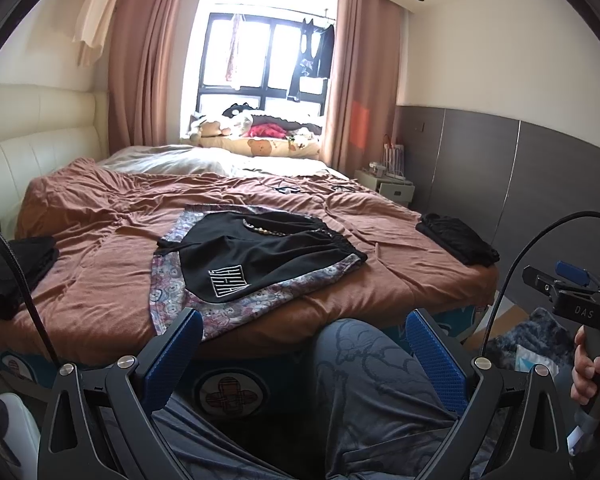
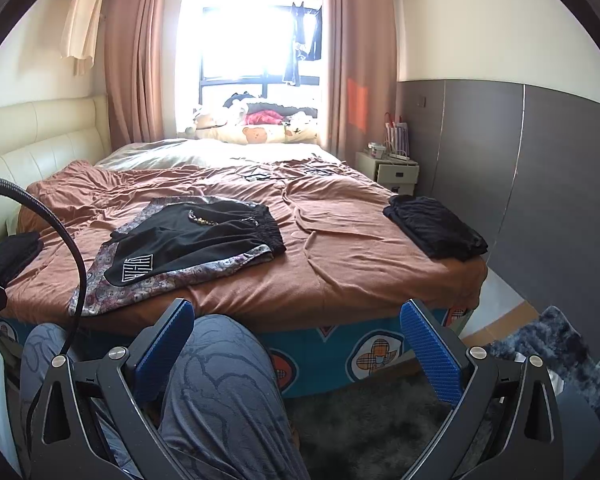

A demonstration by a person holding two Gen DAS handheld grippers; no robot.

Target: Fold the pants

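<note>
Pants (image 1: 260, 256) lie flat on the bed (image 1: 100, 272), near its front edge, on top of a patterned cloth (image 1: 168, 292). In the left view they sit at 12 o'clock from the left gripper (image 1: 304, 344); in the right view, at 10–11 o'clock from the right gripper (image 2: 296, 332).

Both grippers hang well short of the bed, above the person's knee (image 1: 364, 368). Jaws wide on each, nothing held.

Waistband (image 1: 332, 236) is gathered, elastic by the look of it, and points to 2–3 o'clock; a chain (image 1: 268, 230) lies along it. Logo (image 1: 228, 282) marks the hem end at 7 o'clock.

Handling, judged: thin black knit, light, limp, no stiffness; it likely sags and creases when lifted. The cloth beneath may come up with it, so pinch only the top layer.

Best grips: waistband corner for the right, since the thick elastic gives the pads bite; hem corner by the logo for the left. Avoid the chain: hard, may slip or snag.

Two black stacks, one at 9 o'clock (image 1: 12, 272) and one at 3 o'clock (image 1: 456, 240), stay clear of the work.
</note>
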